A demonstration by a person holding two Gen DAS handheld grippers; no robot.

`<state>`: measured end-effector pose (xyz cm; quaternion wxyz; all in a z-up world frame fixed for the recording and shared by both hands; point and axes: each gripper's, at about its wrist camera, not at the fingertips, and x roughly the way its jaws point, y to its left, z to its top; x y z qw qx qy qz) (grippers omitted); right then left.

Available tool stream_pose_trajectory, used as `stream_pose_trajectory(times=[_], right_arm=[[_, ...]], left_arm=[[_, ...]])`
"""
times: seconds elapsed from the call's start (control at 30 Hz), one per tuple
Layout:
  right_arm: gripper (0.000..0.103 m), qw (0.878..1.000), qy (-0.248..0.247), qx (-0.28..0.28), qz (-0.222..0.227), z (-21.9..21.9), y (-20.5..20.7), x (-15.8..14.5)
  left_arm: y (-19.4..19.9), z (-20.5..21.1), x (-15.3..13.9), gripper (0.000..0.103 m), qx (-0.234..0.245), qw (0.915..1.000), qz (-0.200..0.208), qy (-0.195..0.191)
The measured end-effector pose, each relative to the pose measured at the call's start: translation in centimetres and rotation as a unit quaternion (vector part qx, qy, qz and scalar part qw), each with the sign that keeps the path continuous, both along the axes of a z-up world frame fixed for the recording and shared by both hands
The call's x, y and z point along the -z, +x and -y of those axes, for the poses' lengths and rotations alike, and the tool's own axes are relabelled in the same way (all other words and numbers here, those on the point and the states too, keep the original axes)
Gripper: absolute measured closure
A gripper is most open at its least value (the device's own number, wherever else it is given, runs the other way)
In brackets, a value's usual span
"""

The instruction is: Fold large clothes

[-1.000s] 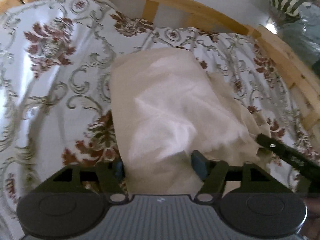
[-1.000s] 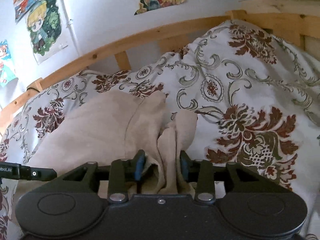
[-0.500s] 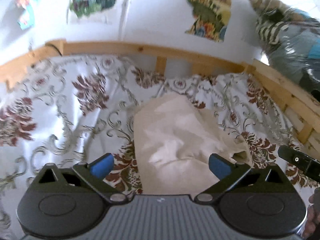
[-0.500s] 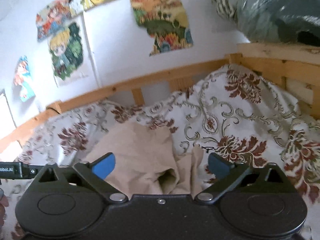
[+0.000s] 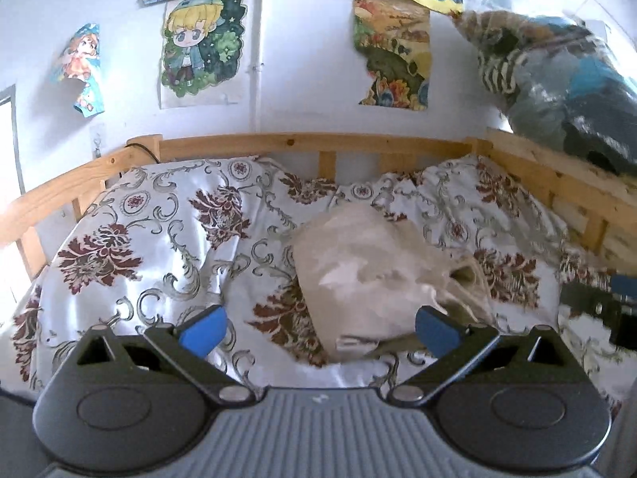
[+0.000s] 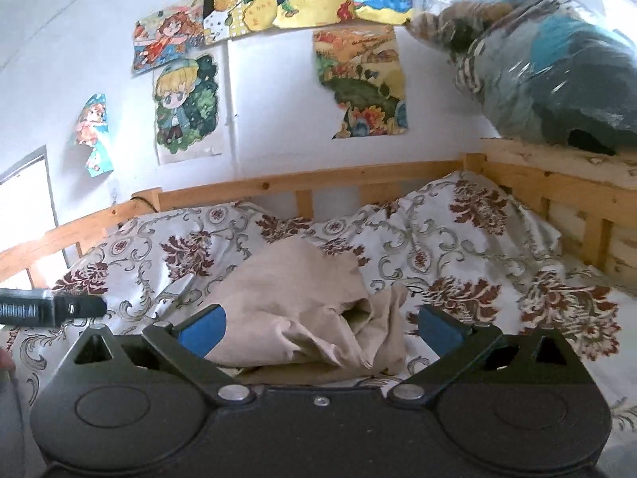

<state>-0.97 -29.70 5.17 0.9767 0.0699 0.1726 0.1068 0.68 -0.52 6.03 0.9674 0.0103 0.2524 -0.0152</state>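
A beige garment (image 5: 370,275) lies folded in a loose bundle on the floral bedspread (image 5: 159,247). It also shows in the right wrist view (image 6: 294,314). My left gripper (image 5: 320,328) is open and empty, held back above the garment's near edge. My right gripper (image 6: 320,328) is open and empty, above the garment's near side, not touching it. The right gripper's body shows at the right edge of the left wrist view (image 5: 597,306). The left gripper's body shows at the left edge of the right wrist view (image 6: 47,308).
A wooden bed rail (image 5: 302,145) runs along the back and right side (image 6: 557,191). A plastic-wrapped bundle of dark and blue textiles (image 6: 549,79) rests on the right rail. Posters (image 6: 187,107) hang on the white wall behind.
Both grippers let go of the beige garment, opened wide and pulled up and back from it. The garment now lies on the bed.
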Motion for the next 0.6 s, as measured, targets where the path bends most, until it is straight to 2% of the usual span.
stream_pose_trajectory(times=[0.4,0.6], right_arm=[[0.001,0.999,-0.006,0.030,-0.044,0.0,0.6,0.8],[0.001,0.998,-0.005,0.030,-0.048,0.1,0.8,0.9]], left_arm=[[0.2,-0.5,0.5,0.001,-0.010,0.9996,-0.025,-0.009],[0.2,-0.5,0.7,0.001,-0.010,0.9995,-0.028,-0.005]])
